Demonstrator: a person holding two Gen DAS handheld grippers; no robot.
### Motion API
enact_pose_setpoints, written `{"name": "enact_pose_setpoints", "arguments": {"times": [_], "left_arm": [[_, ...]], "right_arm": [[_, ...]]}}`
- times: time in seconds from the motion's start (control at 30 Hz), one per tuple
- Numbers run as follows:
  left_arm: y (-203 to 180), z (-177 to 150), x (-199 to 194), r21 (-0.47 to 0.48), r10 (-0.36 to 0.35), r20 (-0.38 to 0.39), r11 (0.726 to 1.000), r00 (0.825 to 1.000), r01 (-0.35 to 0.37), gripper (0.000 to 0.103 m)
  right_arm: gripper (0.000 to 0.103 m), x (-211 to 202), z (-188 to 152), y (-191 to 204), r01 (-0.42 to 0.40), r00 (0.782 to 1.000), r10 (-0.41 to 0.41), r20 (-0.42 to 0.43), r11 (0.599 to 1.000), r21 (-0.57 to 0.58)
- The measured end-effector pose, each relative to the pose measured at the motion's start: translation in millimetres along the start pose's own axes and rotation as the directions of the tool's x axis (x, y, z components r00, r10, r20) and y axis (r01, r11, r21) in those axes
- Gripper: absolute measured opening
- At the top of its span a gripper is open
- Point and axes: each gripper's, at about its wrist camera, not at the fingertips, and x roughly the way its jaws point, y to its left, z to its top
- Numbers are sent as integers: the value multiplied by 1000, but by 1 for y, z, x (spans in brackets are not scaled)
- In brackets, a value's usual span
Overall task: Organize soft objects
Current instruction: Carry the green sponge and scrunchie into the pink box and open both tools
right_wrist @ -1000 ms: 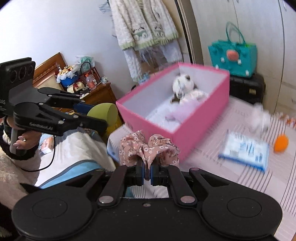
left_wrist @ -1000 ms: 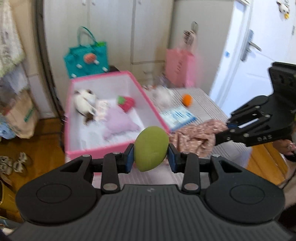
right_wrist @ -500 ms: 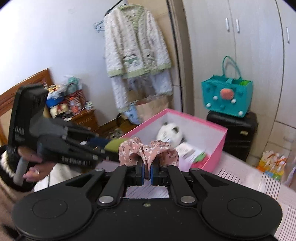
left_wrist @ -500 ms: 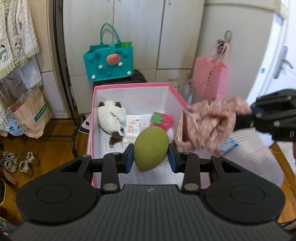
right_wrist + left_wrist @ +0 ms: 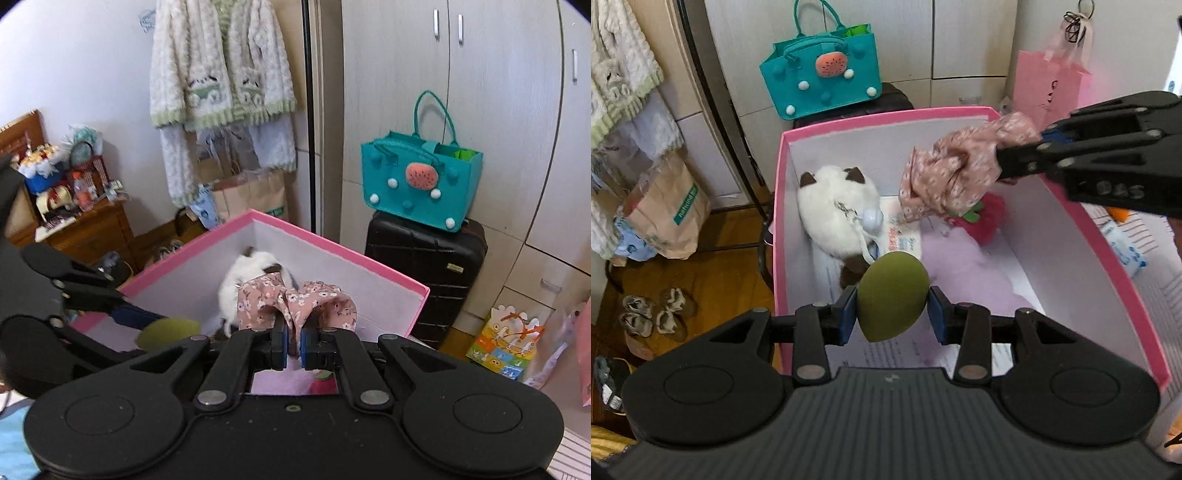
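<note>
One green egg-shaped sponge (image 5: 892, 295) was clamped between the blue pads of the left gripper (image 5: 892, 314), low at the centre of the left wrist view; those jaws had just been easing apart, with the sponge between them. One crumpled pink floral cloth (image 5: 295, 304) was pinched between the nearly closed jaws of the right gripper (image 5: 293, 347), seen at the upper right of the left view. Both were held above one open pink cardboard box (image 5: 779, 236). Inside it were counted one white plush cat (image 5: 836, 218), one red plush strawberry (image 5: 984, 219) and one lilac soft pad (image 5: 971, 273). One teal felt bag (image 5: 419, 184) was seen behind.
</note>
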Motion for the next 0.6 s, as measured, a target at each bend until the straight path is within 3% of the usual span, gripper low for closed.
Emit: {"name": "enact_pose_setpoints", "arguments": {"times": [0.1,0.17,0.23,0.3,0.43,0.6], "left_arm": [[0,3,-2,-20,-5,9,1000,1000,5,45],[-1,2,-6,-37,-18,25,999,1000,19,55],[-3,-1,-12,-39,-19,37,999,999,20,61],[-5,-4,-19,-37,-18,51,999,999,20,62],[-4,-11,-37,-39,-41,81,998,996,44,66],[-2,-23,-63,-20,-65,123,998,990,68,70]], "right_arm": [[14,15,1,-8,-6,1000,6,-29,1000,11],[17,19,2,-14,-20,999,21,-24,999,39],[32,15,0,-19,-52,998,54,-18,996,66],[36,5,-1,-19,-81,997,80,6,993,91],[38,-20,-4,-19,-130,991,125,41,982,140],[38,-59,-13,-7,-123,992,115,55,977,173]]}}
